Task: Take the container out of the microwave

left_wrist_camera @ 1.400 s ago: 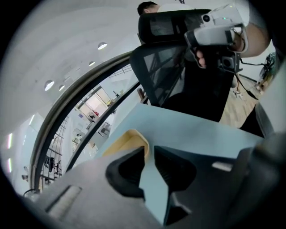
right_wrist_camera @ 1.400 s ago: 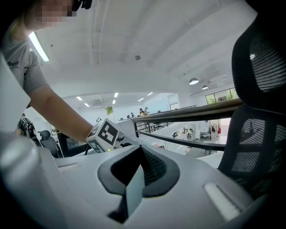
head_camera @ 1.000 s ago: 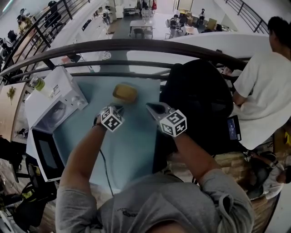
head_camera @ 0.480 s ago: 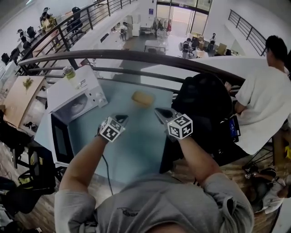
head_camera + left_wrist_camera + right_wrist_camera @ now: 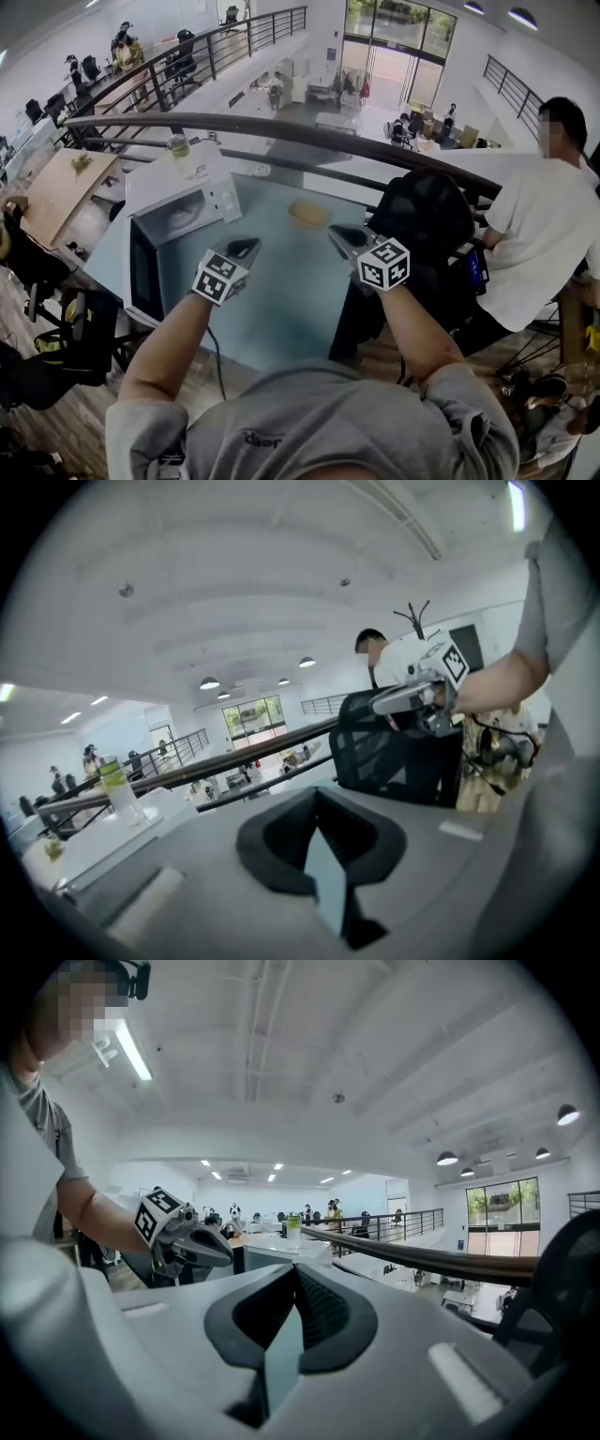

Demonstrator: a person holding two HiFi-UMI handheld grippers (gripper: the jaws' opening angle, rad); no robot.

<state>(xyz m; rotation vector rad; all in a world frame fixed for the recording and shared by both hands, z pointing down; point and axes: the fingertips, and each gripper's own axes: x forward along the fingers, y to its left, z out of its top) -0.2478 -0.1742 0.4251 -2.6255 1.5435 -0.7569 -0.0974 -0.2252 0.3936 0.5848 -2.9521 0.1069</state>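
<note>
The container (image 5: 308, 214) lies on the table (image 5: 272, 309), outside the microwave (image 5: 187, 202), whose door (image 5: 143, 272) stands open. The left tool (image 5: 247, 247) and the right tool (image 5: 337, 232) are closed and empty. The task looks finished.

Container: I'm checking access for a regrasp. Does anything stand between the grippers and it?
Nothing visible does. The container lies on the table beyond the left gripper and right gripper, outside the microwave to its left.
</note>
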